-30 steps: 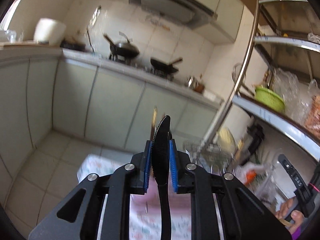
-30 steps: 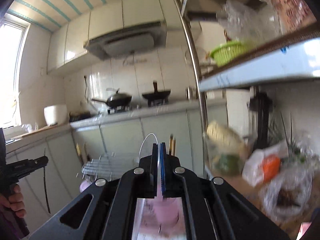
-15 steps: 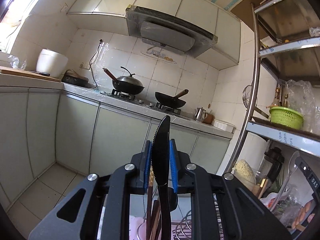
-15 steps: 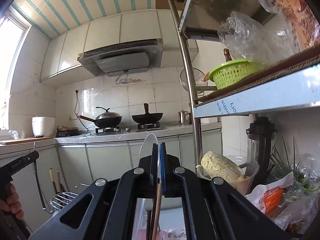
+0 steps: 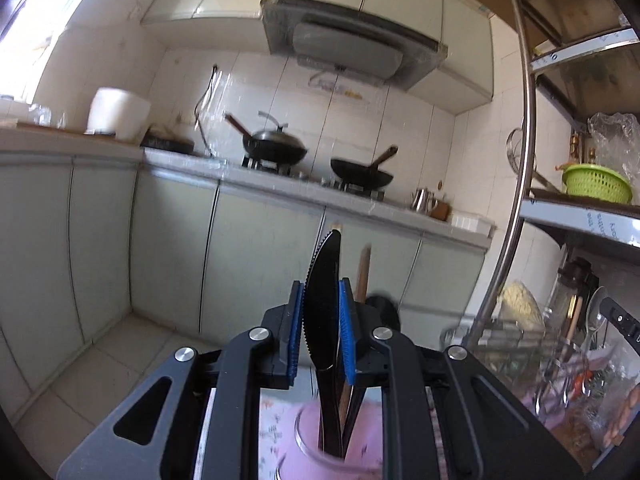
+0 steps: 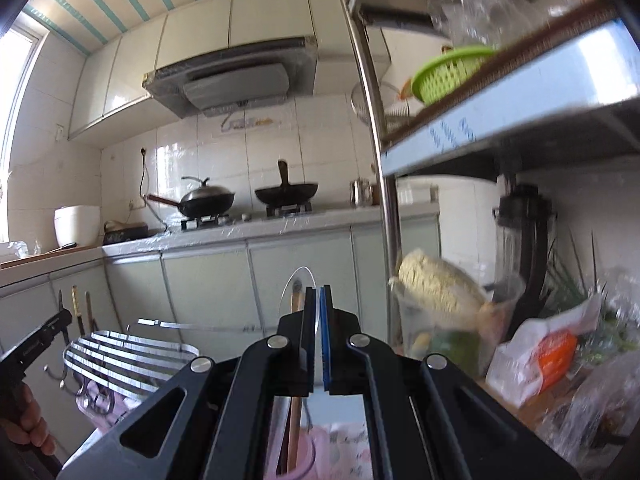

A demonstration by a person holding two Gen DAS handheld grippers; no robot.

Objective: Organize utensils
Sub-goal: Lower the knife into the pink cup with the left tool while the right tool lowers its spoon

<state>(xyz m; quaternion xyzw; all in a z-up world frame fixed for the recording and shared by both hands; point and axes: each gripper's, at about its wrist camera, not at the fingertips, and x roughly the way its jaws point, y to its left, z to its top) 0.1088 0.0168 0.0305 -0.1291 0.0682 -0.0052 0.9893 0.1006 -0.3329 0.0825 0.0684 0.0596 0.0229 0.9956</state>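
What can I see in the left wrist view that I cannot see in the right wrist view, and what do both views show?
Only the left wrist view shows the left tool gripping a black serrated knife.

Only the right wrist view shows the right tool shut on a clear plastic utensil, and a metal rack.

Both show the two woks, range hood, green basket and pink cup.

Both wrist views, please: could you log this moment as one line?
left gripper: shut on black knife | right gripper: shut on clear utensil | pink cup below
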